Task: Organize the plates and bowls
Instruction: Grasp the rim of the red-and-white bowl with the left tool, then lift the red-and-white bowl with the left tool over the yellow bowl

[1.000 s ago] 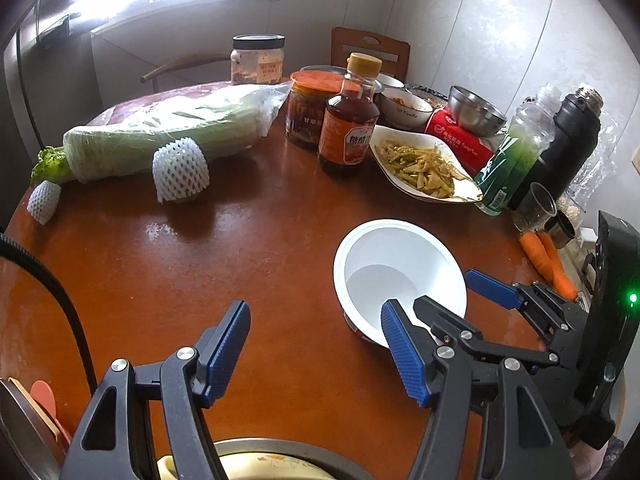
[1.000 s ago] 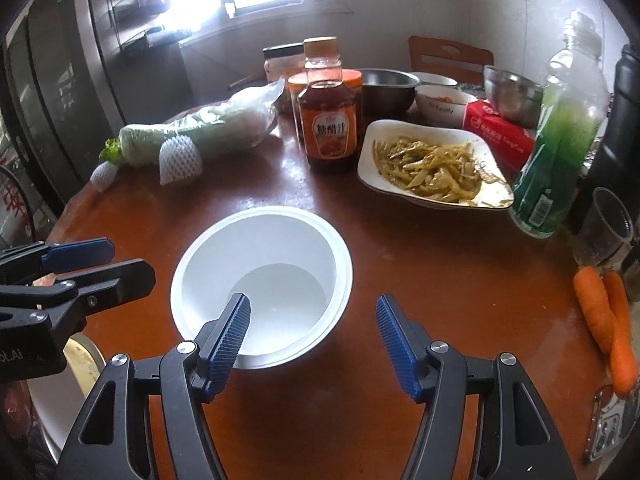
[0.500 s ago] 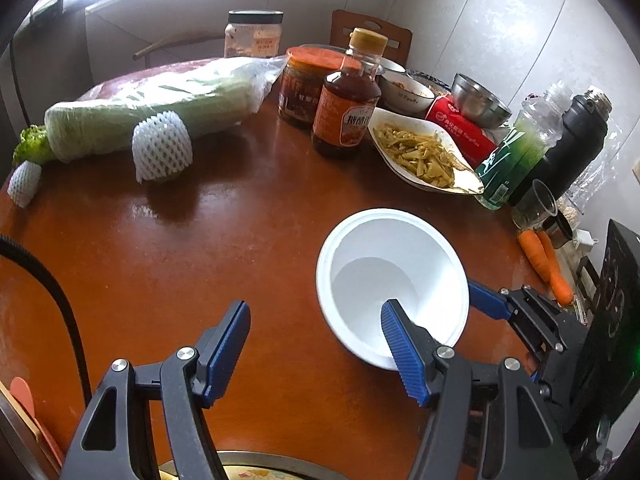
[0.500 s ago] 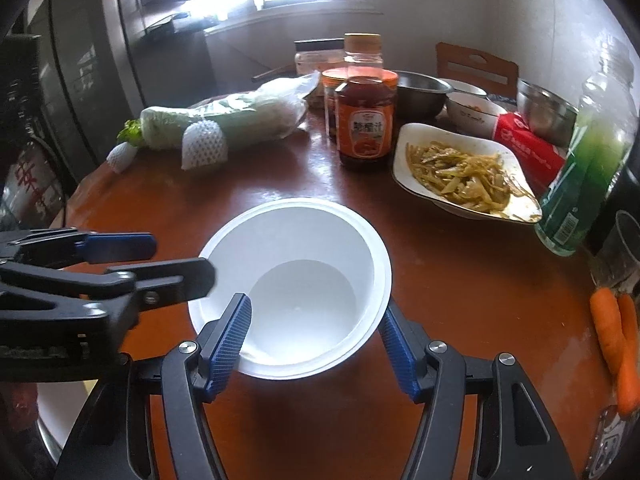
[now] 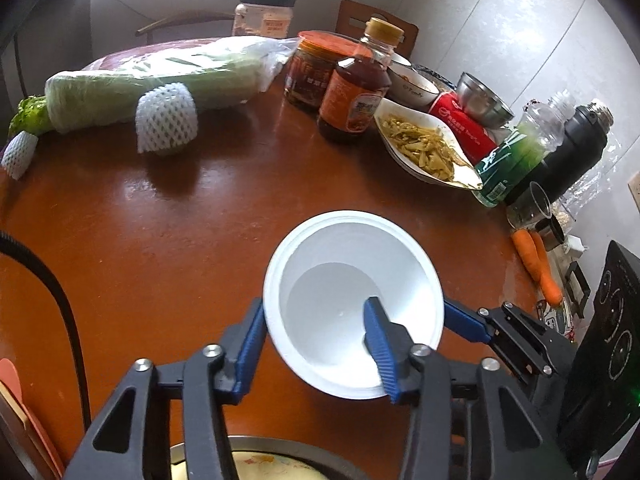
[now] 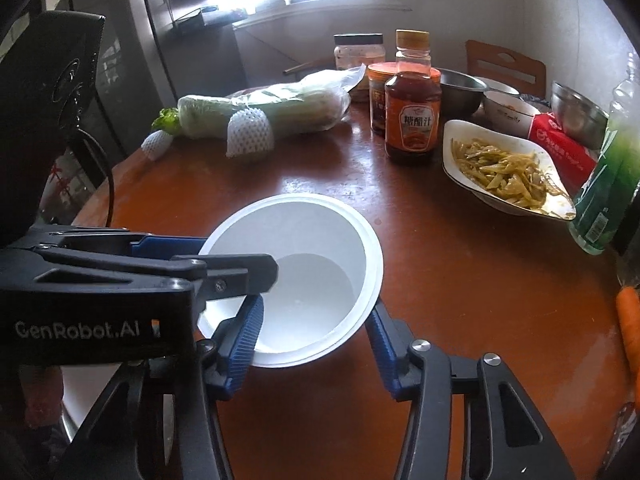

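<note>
A white bowl (image 5: 352, 280) (image 6: 296, 276) is tilted over the brown table (image 5: 168, 240). My left gripper (image 5: 316, 348) straddles its near-left rim, one blue finger inside the bowl and one outside, jaws narrowed around the wall. My right gripper (image 6: 314, 344) straddles the bowl's near rim, left pad inside, right pad outside under the rim. Each gripper shows in the other's view, the right one (image 5: 472, 324) and the left one (image 6: 224, 264). A metal-rimmed plate (image 5: 260, 460) lies just below the left gripper.
A white dish of yellow vegetables (image 5: 424, 148), a sauce bottle (image 5: 356, 92), jars, a wrapped cabbage (image 5: 152, 84), a green bottle (image 5: 516, 152), a black flask, a glass, steel bowls and carrots (image 5: 536, 264) line the far and right table edges.
Both grippers have moved in on the white bowl and their jaws have narrowed around its rim. The bowl now sits tilted and closer to the near edge.
</note>
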